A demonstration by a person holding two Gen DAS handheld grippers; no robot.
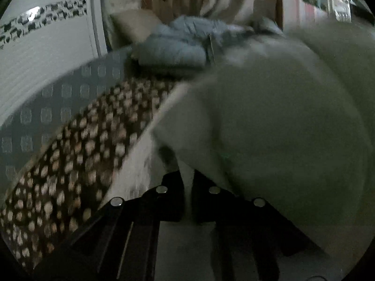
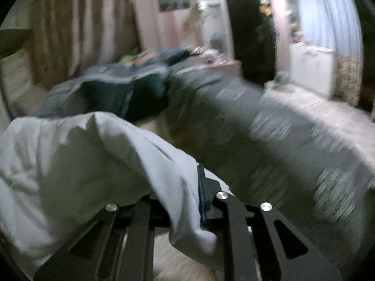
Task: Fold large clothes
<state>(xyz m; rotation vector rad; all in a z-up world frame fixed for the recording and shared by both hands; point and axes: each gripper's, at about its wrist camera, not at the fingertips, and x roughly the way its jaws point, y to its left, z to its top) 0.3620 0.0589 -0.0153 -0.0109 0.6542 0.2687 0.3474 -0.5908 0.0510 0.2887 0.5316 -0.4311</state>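
Left wrist view shows the left tongs (image 1: 187, 201) clenched on an edge of the pale garment (image 1: 269, 121), which billows to their right above the bed (image 1: 70, 121). Right tongs (image 2: 187, 208) clamp the same cloth, draped leftward from them, so it spans between both hands, each equally near.
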